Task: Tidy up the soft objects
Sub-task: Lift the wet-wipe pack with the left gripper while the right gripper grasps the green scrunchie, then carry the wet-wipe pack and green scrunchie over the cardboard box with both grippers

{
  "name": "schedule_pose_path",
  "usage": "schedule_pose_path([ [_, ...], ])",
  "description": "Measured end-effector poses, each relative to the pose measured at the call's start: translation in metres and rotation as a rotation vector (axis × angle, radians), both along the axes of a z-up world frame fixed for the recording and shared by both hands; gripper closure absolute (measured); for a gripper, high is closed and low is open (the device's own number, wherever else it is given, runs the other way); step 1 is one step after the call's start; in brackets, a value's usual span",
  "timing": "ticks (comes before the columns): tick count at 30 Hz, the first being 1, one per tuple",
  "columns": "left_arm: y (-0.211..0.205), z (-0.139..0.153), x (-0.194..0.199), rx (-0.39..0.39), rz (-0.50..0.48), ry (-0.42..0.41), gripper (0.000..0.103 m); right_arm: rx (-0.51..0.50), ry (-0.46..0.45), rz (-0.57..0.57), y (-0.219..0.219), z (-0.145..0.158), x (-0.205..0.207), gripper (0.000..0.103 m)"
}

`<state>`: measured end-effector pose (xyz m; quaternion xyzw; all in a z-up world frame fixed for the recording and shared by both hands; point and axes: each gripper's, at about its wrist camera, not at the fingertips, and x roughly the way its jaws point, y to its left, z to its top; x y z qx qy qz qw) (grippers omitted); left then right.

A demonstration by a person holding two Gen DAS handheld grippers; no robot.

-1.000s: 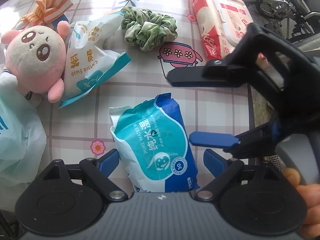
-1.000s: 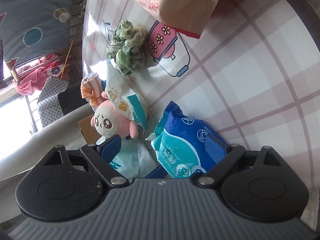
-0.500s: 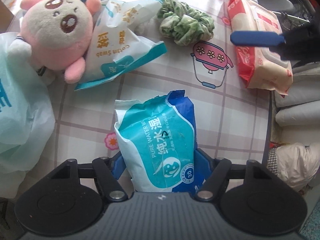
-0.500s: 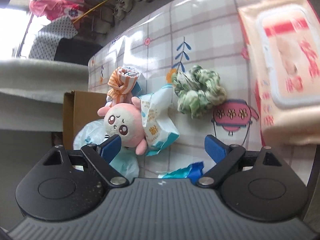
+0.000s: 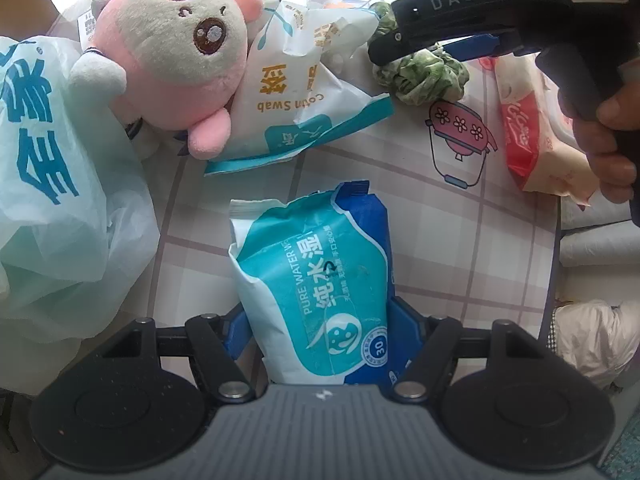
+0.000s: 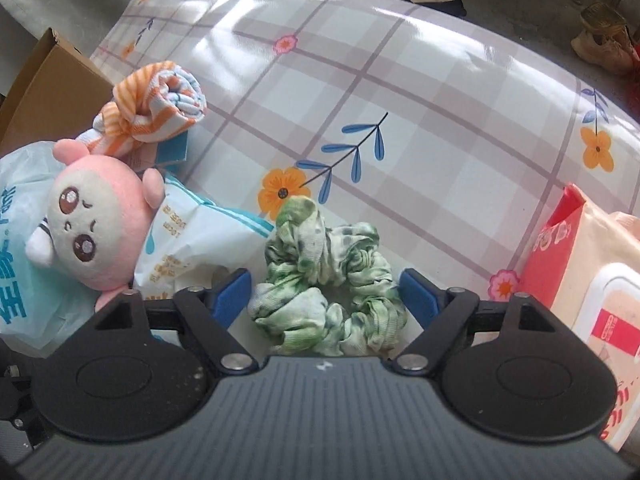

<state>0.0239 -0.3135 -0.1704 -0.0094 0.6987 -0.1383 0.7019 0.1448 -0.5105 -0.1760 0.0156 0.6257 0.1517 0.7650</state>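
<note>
My left gripper (image 5: 320, 332) is shut on a blue and white wet wipes pack (image 5: 316, 280), its blue fingers pressing both sides of the pack's near end. My right gripper (image 6: 326, 294) is open, with a green tie-dye scrunchie (image 6: 328, 300) lying between its fingers on the table; I cannot tell if they touch it. The right gripper also shows in the left wrist view (image 5: 448, 46) above the scrunchie (image 5: 424, 76). A pink plush toy (image 5: 176, 56) (image 6: 92, 224) lies beside a cotton swab bag (image 5: 304, 100) (image 6: 192, 240).
A pale blue plastic bag (image 5: 60, 184) lies at the left. A red and cream wipes pack (image 6: 588, 280) lies at the right table edge. A rolled orange striped cloth (image 6: 156, 108) and a cardboard box (image 6: 44, 92) sit far left. The checked tablecloth (image 6: 400, 100) extends beyond.
My left gripper has closed in on the blue wipes pack and now grips it. My right gripper has swung over the table and come down around the green scrunchie.
</note>
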Motion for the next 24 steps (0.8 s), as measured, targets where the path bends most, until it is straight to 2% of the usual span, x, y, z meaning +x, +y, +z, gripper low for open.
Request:
schedule_pose_path([
  [1,0.000,0.000,0.000,0.001,-0.004,-0.003,0.032,-0.006,-0.004,0.006,0.001,0.000,-0.001,0.028],
  [3,-0.002,0.001,-0.001,0.005,-0.011,-0.008,0.034,-0.035,-0.021,0.008,-0.001,0.002,-0.005,0.055],
  [5,-0.005,0.000,-0.001,0.012,-0.023,-0.016,0.035,-0.022,-0.011,-0.009,-0.006,0.004,-0.008,0.069],
  [6,-0.006,0.002,-0.002,0.016,-0.030,-0.021,0.035,-0.006,0.000,-0.025,-0.010,0.005,-0.009,0.073],
  [9,-0.010,0.006,-0.004,0.024,-0.064,-0.044,0.039,0.031,0.015,-0.072,-0.021,0.007,-0.016,0.078],
  [14,-0.018,0.009,-0.011,0.023,-0.118,-0.065,0.041,0.132,0.028,-0.202,-0.041,0.021,-0.040,0.080],
  [19,-0.019,0.019,-0.019,-0.010,-0.151,-0.089,0.042,0.216,0.043,-0.332,-0.055,0.038,-0.074,0.080],
  [24,-0.013,0.041,-0.027,-0.050,-0.199,-0.110,0.042,0.294,0.055,-0.454,-0.066,0.058,-0.116,0.080],
])
